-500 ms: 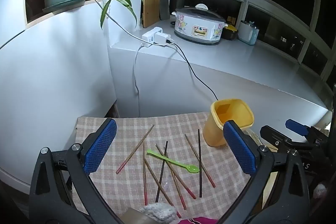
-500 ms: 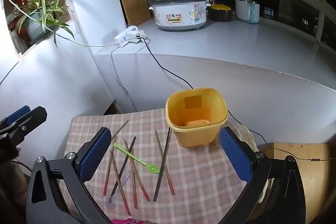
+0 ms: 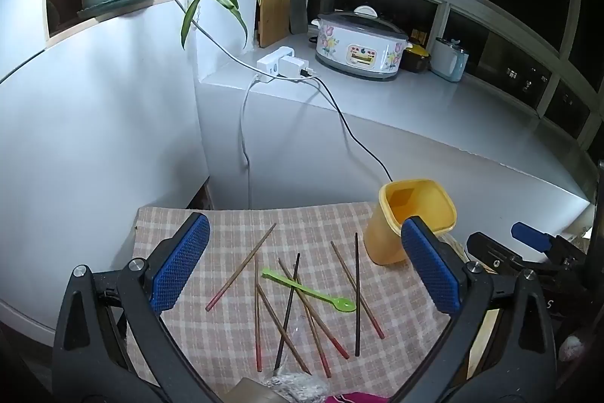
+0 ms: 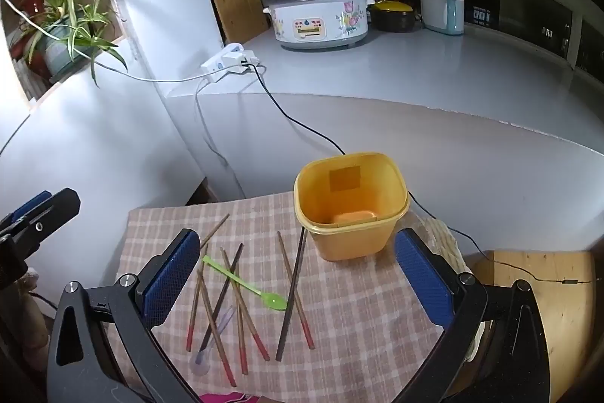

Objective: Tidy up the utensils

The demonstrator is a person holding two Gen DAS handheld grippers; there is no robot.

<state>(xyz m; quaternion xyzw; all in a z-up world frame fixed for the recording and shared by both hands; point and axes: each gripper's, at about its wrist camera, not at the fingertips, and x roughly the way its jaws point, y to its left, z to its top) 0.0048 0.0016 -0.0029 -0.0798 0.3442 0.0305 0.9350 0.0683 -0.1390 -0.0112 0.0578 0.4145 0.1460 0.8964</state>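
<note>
We count eight chopsticks (image 4: 233,304) scattered on the checked cloth (image 4: 358,327) over the table: two dark ones and six brown ones with red tips. One green spoon (image 4: 245,284) lies across them, and one clear spoon (image 4: 211,342) sits at the near edge of the pile, hard to make out against the cloth. One yellow tub (image 4: 351,210) stands upright at the far right of the cloth, just beyond the chopsticks, with nothing in it.

Our left tongs (image 3: 305,270) hang over the pile with the pads wide apart, holding nothing; our right tongs (image 4: 298,282) are spread the same way in front of the tub. In the left view, something grey and something pink at the bottom edge are cut off; we cannot tell what they are.
</note>
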